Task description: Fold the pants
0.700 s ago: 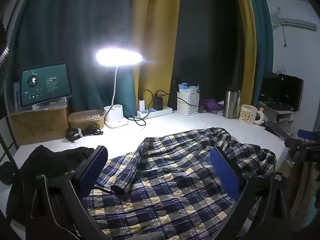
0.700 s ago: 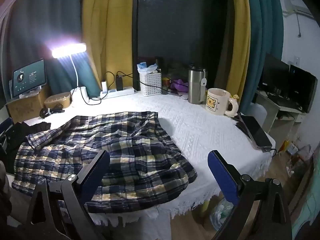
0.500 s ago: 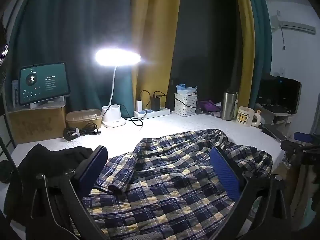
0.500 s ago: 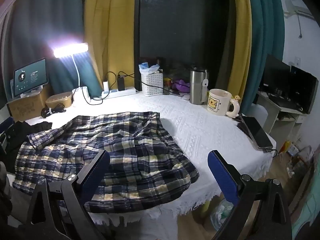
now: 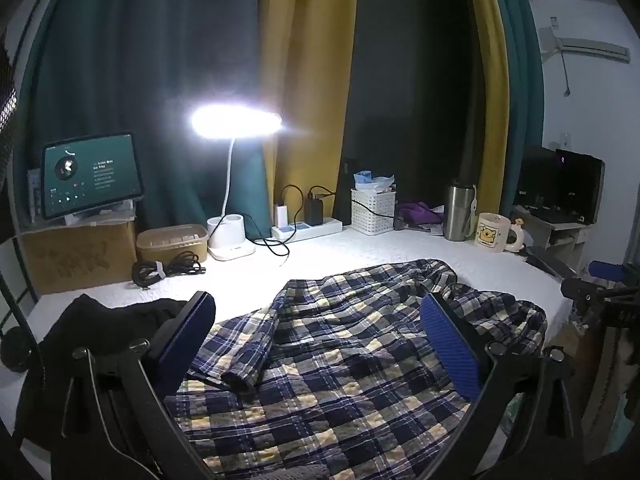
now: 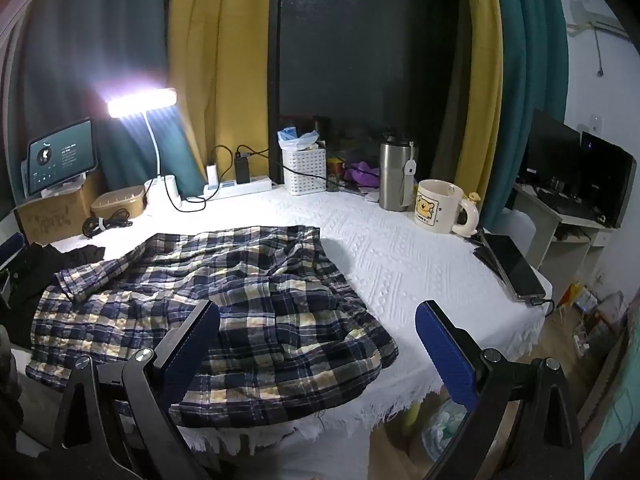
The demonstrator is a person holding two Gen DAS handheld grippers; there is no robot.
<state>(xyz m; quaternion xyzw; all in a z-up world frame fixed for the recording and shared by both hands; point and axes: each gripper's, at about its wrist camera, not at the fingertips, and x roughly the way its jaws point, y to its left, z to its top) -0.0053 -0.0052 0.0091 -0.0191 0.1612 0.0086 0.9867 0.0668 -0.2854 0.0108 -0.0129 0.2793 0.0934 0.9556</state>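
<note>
Plaid pants [image 5: 340, 360] [image 6: 224, 300], navy and yellow check, spread rumpled over the near part of a white textured tablecloth [image 6: 400, 256], lower edge reaching the fringed table edge in the right wrist view. One leg end folded back in a loose roll near the middle of the left wrist view. Just left of the pants, touching them, a heap of black cloth [image 5: 100, 320].

Left gripper [image 5: 318, 344] hovering above the plaid fabric, blue pads spread wide, nothing pinched between them, no pad pressing the cloth. Right gripper [image 6: 318, 344] likewise released and wide apart, poised over the near right corner of the pants and the table's fringe, gripping nothing; also visible at the far right edge of the left wrist view.

Along the back of the table, from left: a tablet [image 5: 92, 174] with a lit screen propped on a cardboard box [image 5: 76, 256], a tan lidded container [image 5: 172, 242] with a coiled black cable [image 5: 166, 270] in front, a glaring desk lamp [image 5: 236, 122] on a white base, a power strip [image 5: 306, 230] with chargers plugged in, a white lattice basket [image 6: 304, 170], a steel tumbler [image 6: 396, 178], and a cream bear mug [image 6: 438, 208]. Beside the mug at the right edge, a dark phone [image 6: 516, 270] lying flat. Behind all, teal and yellow curtains [image 6: 212, 60].
</note>
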